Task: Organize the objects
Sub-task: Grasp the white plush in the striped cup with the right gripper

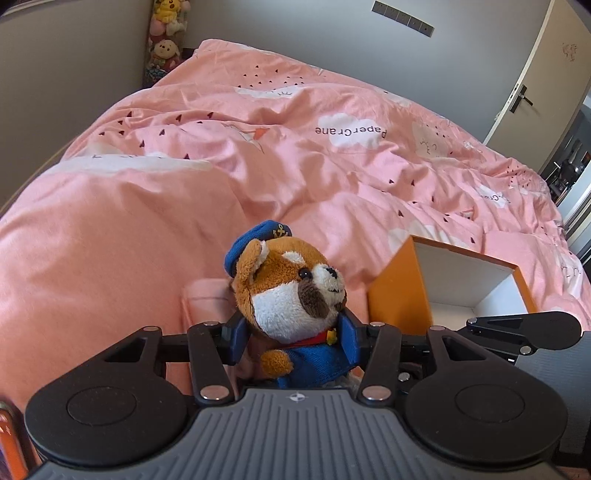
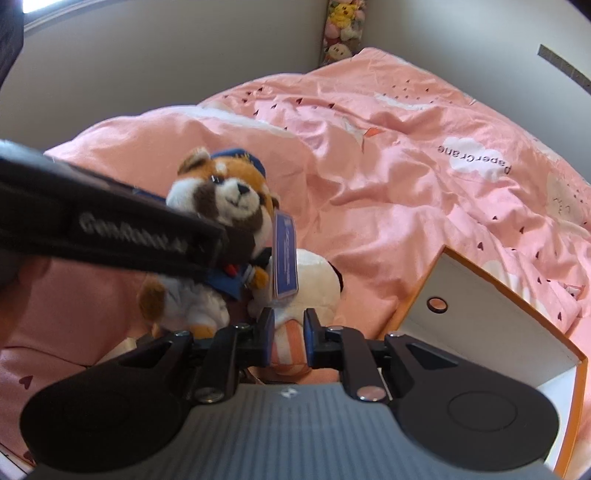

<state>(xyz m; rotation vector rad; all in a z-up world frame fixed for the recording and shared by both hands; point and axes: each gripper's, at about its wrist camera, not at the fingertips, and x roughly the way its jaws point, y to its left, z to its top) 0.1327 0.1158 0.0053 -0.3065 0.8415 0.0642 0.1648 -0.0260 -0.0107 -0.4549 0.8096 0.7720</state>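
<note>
1. A small brown-and-white plush raccoon in a blue corduroy sailor cap and blue jacket sits upright in the left gripper, its blue-padded fingers clamped on the toy's torso from both sides; the toy's long axis runs toward twelve o'clock, its snout turned to about two o'clock in the left wrist view.
2. In the right wrist view the same toy hangs at ten o'clock, held clear of the bedding, a blue rectangular paper tag dangling at its side.
3. The right gripper is clenched on the orange-and-white striped fabric end of a second toy, a white rounded plush with a dark patch, which lies on the bed just beside the raccoon.
4. One orange cardboard box with a smooth white interior stands open at three o'clock of the raccoon in the left view; a round finger hole shows in its white wall in the right view.
5. Everything rests on one wrinkled pink cotton duvet printed with white clouds and small dark triangles.
6. A column of soft toys fills the far corner at eleven o'clock.
</note>
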